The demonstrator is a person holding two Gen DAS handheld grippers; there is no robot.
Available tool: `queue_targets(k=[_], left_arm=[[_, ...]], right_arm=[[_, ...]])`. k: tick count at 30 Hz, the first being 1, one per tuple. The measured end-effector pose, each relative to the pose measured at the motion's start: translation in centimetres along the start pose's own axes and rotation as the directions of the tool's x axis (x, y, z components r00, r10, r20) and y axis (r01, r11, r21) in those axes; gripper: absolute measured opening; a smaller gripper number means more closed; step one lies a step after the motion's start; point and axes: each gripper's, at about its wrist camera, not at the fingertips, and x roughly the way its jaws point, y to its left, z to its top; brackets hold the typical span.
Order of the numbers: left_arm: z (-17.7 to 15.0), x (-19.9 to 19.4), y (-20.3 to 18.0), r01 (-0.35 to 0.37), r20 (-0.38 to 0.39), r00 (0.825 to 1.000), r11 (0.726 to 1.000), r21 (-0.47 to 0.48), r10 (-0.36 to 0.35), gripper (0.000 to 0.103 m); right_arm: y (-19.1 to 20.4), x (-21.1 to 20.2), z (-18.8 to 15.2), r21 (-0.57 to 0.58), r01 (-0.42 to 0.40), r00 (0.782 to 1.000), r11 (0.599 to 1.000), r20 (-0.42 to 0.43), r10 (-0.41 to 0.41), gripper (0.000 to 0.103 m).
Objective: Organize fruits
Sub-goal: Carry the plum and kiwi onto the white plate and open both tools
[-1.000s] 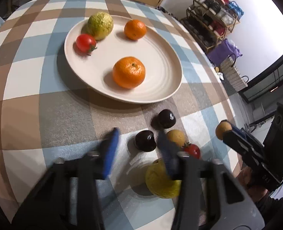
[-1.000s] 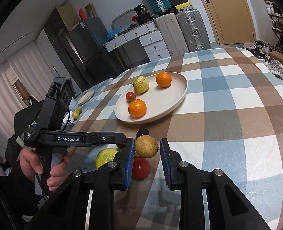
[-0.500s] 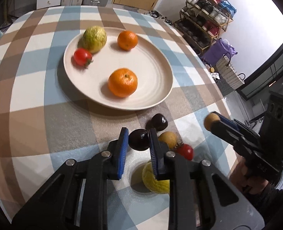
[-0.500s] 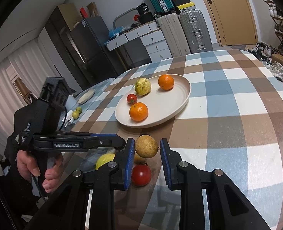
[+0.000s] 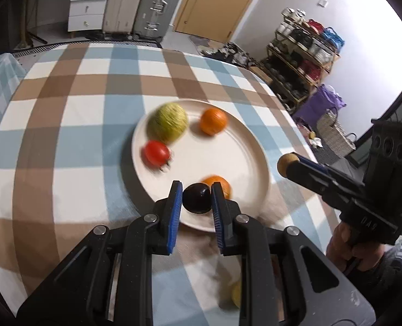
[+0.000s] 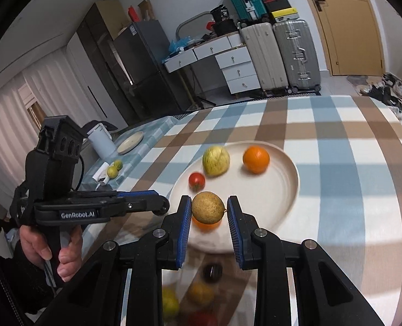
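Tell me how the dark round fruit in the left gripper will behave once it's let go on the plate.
The dark fruit looks round and smooth, so it will probably roll when released, maybe toward the orange just behind it. The plate has a raised rim that should likely stop it. Only the left gripper pads' narrow contact holds it, so it may slip if bumped.

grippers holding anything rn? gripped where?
Left gripper: dark round fruit, pads on its two sides. Right gripper: tan round fruit, likewise pinched at its sides. Both above the plate.
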Motion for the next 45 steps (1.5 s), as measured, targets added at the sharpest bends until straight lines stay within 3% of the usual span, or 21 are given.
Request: queue_targets(k=[4,9,15,31,33,37,43,45], left_arm=[[0.8,1.2,1.1,-0.015,0.006,1.000,1.000,-0.010,0.015,0.019],[1.2,2.8,1.5,-0.003,-0.011,1.000,1.000,0.012,0.003,0.019],[1.2,3.9,1.6,0.001,-0.032,0.999,1.000,0.029,0.000,0.019],[1.0,4.8,1.6,-0.008,-0.044,0.999,0.998,0.061,0.010,0.019],[1.0,4.5,1.5,-0.015,-0.031,0.999,0.998,0.058,0.017,0.019],[1.0,3.8,1.3,-0.024,-0.018,1.000,0.998,0.060,0.025,0.022],[0.5,2.6,0.4,-0.045,0.007,0.999,0.997,0.063,0.044,0.035],[0.2,1.9,-0.1,-0.057,0.019,0.998,0.996,0.071,0.055,0.036]], right_arm=[[-0.7,3.4,2.2,0.012,-0.005,0.998,1.000,-0.063,0.006,0.027],[-1.0,7.0,3.4,0.053,-0.060,0.989,0.997,-0.133,0.067,0.027],[-1.2,10.4,4.2,0.093,-0.071,0.980,0.993,-0.177,0.086,0.028],[-1.6,13.7,4.2,0.128,-0.057,0.968,0.990,-0.237,0.087,0.030],[-1.7,13.8,4.1,0.136,-0.064,0.967,0.989,-0.236,0.095,0.038],[-1.8,12.8,4.4,0.151,-0.081,0.973,0.985,-0.201,0.111,0.045],[-2.0,9.1,4.6,0.157,-0.082,0.988,0.984,-0.114,0.101,0.056],[-2.1,8.0,4.5,0.159,-0.081,0.991,0.984,-0.092,0.096,0.069]])
